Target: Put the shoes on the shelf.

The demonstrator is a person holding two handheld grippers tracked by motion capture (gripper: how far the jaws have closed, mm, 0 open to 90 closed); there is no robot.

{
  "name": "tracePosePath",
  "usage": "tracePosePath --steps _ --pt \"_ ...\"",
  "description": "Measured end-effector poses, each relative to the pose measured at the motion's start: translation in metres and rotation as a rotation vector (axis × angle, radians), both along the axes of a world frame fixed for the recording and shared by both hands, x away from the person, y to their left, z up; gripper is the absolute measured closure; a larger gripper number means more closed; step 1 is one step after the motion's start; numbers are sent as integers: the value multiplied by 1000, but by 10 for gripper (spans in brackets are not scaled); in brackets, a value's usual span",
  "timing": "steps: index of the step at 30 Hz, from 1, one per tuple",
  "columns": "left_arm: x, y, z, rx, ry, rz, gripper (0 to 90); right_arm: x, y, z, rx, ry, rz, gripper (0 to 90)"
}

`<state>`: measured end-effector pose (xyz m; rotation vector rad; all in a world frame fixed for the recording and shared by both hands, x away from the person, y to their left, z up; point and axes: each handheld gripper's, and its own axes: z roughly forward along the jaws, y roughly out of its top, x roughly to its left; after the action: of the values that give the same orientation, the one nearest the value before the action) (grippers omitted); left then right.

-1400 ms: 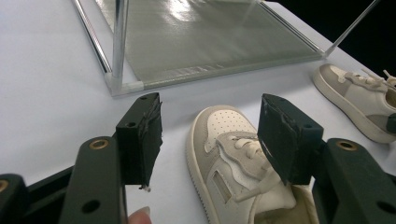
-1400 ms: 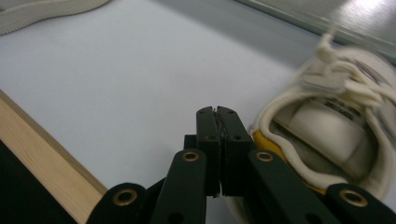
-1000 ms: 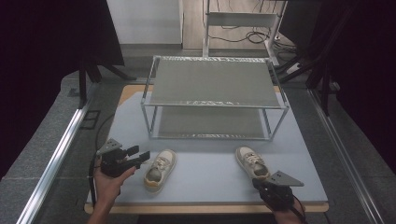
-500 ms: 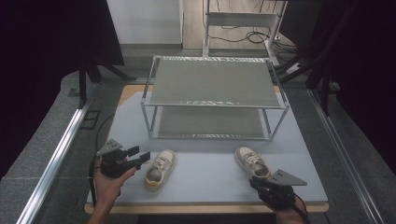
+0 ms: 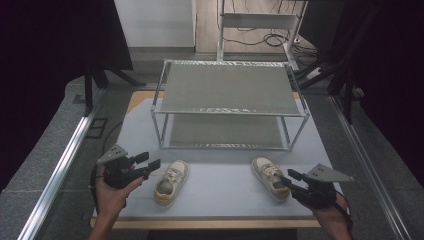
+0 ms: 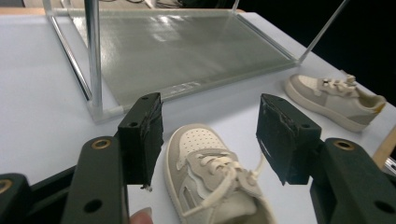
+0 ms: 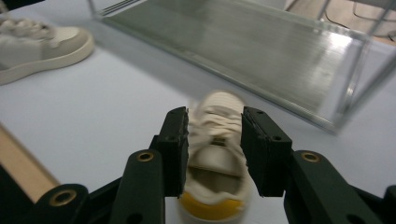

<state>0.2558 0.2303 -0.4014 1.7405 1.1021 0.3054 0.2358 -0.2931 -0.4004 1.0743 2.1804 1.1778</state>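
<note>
From the high view, the right gripper (image 5: 292, 179) is sitting at the heel of the right shoe (image 5: 270, 177), the left gripper (image 5: 150, 162) just beside the left shoe (image 5: 171, 182), both on the bench (image 5: 220, 185). Left gripper view – jaws gaping, empty, toe pointing away. Right gripper view – jaws have just been opening, flanking the shoe's sides lengthwise.

right claw (image 7: 212, 154) jaws just opening astride shoe (image 7: 215, 140) | second shoe (image 7: 37, 44) far left | rack (image 7: 261, 46) behind
</note>
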Motion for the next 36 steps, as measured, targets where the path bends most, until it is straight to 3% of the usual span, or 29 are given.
tracePosePath --steps 5,10,13,15,16,18,19,20,21,29,32,36 --pt "-10 3 -1 17 31 -25 466 11 -19 1 1 36 -50 598" --pt "-21 4 -14 71 104 -51 485 16 -26 -8 -15 78 -67 590" --pt "-21 0 -19 125 144 -57 491 19 -28 -11 -40 107 -66 586" --pt "-21 -2 -19 138 156 -59 492 19 -28 -11 -43 114 -63 585" --pt "-20 -5 -19 170 181 -70 492 21 -27 -11 -47 132 -56 581" --pt "-19 -8 -20 190 198 -76 491 23 -26 -11 -55 139 -51 581" --pt "-16 -12 -24 237 228 -86 490 25 -24 -12 -68 155 -40 581" --pt "-16 -12 -24 237 228 -86 490 25 -24 -12 -68 155 -40 581" --pt "-13 -16 -27 264 246 -88 490 26 -22 -13 -75 163 -36 580" --pt "-2 -29 -33 344 301 -105 511 38 -9 -23 -125 230 -2 578" --pt "3 -33 -34 384 327 -105 519 49 0 -28 -157 267 1 578" --pt "7 -36 -36 402 347 -115 536 57 5 -33 -203 293 -8 589"
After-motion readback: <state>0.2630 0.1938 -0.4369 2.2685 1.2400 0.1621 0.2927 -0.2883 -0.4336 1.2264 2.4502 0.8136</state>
